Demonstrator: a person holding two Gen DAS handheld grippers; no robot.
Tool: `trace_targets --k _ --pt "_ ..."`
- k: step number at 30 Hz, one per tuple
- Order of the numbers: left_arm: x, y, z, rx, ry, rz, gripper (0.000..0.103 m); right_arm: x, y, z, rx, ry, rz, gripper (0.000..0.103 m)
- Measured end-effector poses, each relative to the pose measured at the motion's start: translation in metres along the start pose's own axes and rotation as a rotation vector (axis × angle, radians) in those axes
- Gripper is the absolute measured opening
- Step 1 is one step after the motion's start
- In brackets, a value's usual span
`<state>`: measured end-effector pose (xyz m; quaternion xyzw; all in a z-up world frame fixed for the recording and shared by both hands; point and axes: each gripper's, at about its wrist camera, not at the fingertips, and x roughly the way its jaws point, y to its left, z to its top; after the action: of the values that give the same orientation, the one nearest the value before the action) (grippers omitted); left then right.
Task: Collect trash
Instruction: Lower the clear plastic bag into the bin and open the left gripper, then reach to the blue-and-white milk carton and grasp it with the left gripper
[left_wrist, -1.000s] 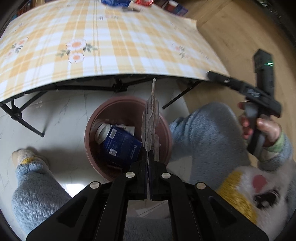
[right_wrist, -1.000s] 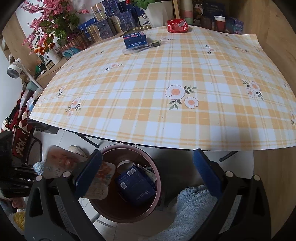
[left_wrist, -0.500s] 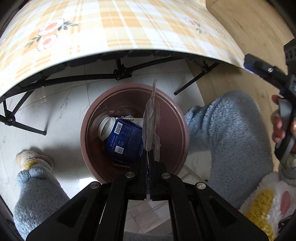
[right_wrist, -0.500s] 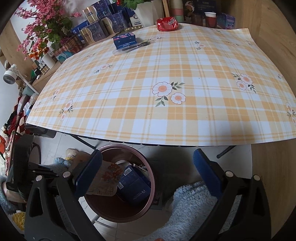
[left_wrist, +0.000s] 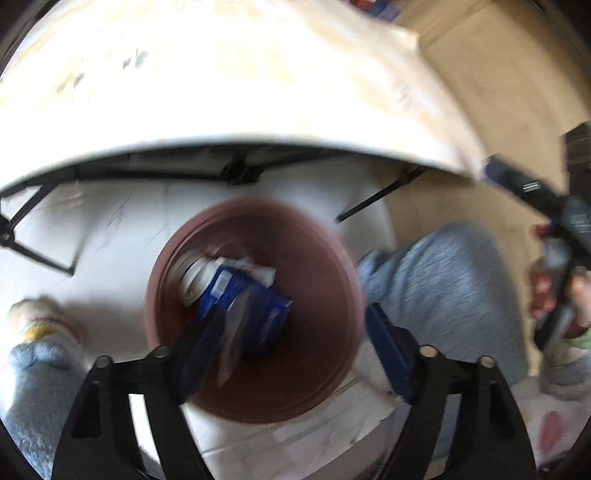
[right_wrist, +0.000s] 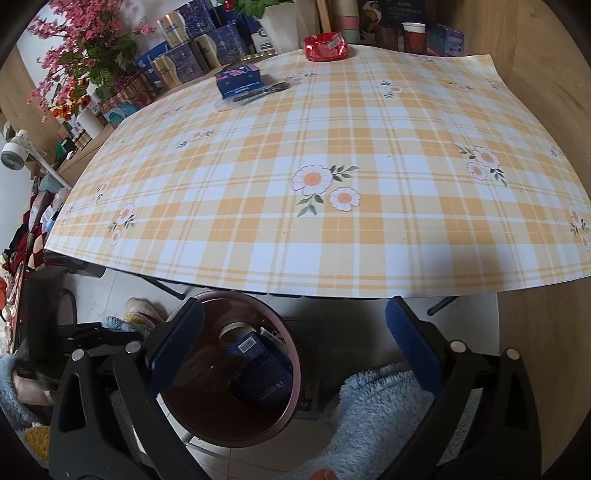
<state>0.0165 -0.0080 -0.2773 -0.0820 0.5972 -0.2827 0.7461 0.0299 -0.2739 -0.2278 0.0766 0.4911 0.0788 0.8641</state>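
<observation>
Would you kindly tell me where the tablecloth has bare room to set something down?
The tablecloth is bare across its whole near and middle stretch, up to the front edge above the bin. Only the far end is crowded: blue box, red wrapper, shelf clutter behind.

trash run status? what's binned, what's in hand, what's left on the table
Done: a blue box and a white container lie in the bin.
In hand: the left gripper is opening over the bin, and a clear wrapper is dropping free by its left finger. The right gripper is open and empty.
Left: a red wrapper, a blue carton and a clear packet on the table.
</observation>
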Motion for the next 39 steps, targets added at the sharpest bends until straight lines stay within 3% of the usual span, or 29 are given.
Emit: trace_targets --k 3,10,19,23,29,32,39 --pt "-0.019 -0.005 0.005 0.017 -0.084 0.011 0.091 0.001 -0.006 0.003 0.038 -0.011 -0.004 0.097" --pt "-0.064 -0.008 0.028 0.019 -0.255 0.077 0.096 0.004 -0.012 0.018 0.07 -0.036 -0.002 0.097" --pt "-0.092 -0.004 0.087 -0.048 -0.357 0.108 0.097 0.009 -0.022 0.046 0.108 -0.069 0.023 0.097" --pt "-0.095 -0.007 0.138 -0.052 -0.392 0.127 0.097 0.01 -0.031 0.062 0.115 -0.085 0.039 0.097" --pt "-0.08 -0.003 0.238 -0.102 -0.418 0.155 0.097 0.013 -0.052 0.094 0.114 -0.122 -0.005 0.097" --pt "-0.064 0.008 0.299 -0.171 -0.409 0.171 0.097 0.019 -0.063 0.107 0.125 -0.134 -0.011 0.097" --pt "-0.019 0.036 0.389 -0.31 -0.367 0.245 0.097 0.039 -0.083 0.131 0.147 -0.147 -0.007 0.097"
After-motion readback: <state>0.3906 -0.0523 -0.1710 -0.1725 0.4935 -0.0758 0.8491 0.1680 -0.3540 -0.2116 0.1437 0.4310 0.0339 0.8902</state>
